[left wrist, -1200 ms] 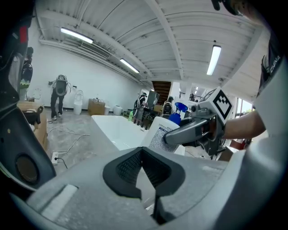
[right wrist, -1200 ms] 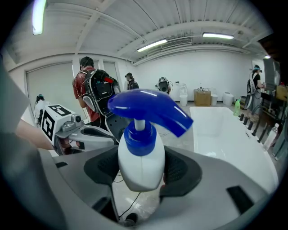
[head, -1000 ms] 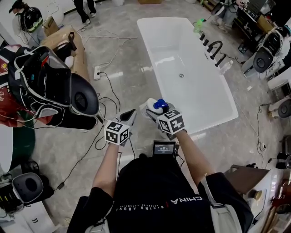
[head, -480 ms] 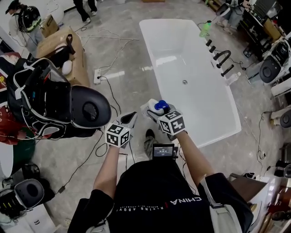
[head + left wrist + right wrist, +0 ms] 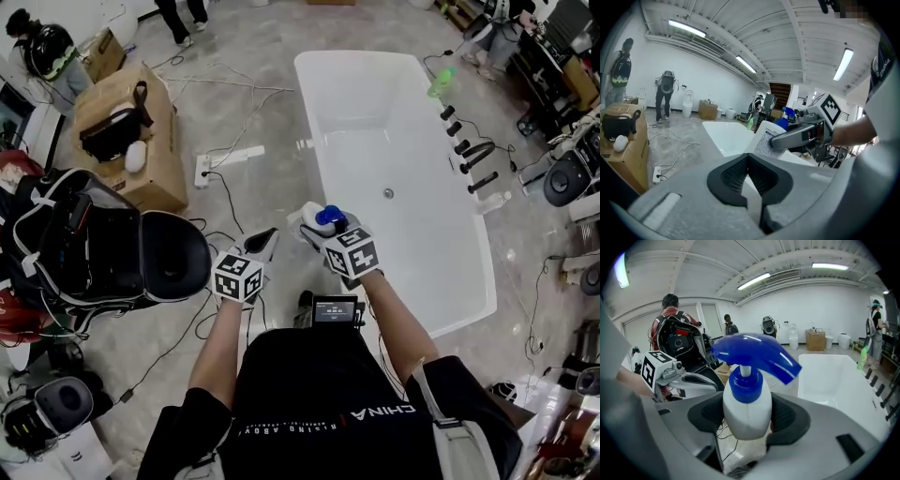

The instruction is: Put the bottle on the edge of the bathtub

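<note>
Right gripper (image 5: 321,228): jaws clamped on the white body of a spray bottle (image 5: 746,413), which stands upright with its blue trigger head above the pads. The bottle is carried in the air, and in the head view it sits over the left long edge of the bathtub (image 5: 375,112), toward the near corner.
Left gripper (image 5: 749,157): jaws together, nothing between them, just beside the right gripper over the floor.
Black taps (image 5: 466,148): along the bathtub's right edge.

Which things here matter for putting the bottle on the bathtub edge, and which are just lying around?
For the job:
spray bottle, right gripper holding it, bathtub.

Lying about:
cardboard box, open black case, power strip, green bottle, taps.
</note>
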{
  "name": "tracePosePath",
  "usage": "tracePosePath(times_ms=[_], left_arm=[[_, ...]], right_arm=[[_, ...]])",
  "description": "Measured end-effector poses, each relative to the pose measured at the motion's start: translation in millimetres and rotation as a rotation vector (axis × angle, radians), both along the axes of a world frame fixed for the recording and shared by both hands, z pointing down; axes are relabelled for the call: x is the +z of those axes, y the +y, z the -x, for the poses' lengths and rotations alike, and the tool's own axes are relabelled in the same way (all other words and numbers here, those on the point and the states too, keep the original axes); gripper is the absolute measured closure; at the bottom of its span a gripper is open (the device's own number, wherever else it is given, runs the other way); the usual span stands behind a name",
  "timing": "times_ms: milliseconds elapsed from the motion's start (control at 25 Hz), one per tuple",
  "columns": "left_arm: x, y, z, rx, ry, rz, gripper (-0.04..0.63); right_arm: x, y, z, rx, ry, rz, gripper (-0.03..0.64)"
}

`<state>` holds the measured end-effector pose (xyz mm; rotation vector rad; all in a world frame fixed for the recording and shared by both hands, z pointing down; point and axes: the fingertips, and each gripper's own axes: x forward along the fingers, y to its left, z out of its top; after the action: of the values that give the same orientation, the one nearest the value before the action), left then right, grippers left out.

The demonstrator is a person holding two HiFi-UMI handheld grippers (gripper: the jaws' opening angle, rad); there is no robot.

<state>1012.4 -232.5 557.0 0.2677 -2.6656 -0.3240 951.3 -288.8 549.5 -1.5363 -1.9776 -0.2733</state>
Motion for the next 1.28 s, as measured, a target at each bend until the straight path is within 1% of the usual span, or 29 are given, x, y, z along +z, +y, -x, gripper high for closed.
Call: tracePosePath(times_ms=[240, 520, 800, 920, 1280], left_arm=[[0, 22, 27, -0.028, 0.010, -0.001, 0.586], [10, 66, 62, -0.036, 0.009, -0.015, 0.586], [15, 137, 153, -0.002, 0.012, -0.039, 0.586], [19, 166, 179, 0.013, 0.015, -0.055, 0.586], [16, 257, 252, 0.059, 0.034, -0.061, 0.586]], right_arm=[[0, 18, 36, -0.021, -0.001, -0.011, 0.344], [9, 63, 69, -0.026, 0.003, -0.021, 0.344], [11, 134, 153, 0.006, 0.010, -0.034, 0.344], [11, 164, 178, 0.017, 0.010, -0.042, 0.344], [4, 257, 248, 0.049, 0.001, -0.047, 0.344]])
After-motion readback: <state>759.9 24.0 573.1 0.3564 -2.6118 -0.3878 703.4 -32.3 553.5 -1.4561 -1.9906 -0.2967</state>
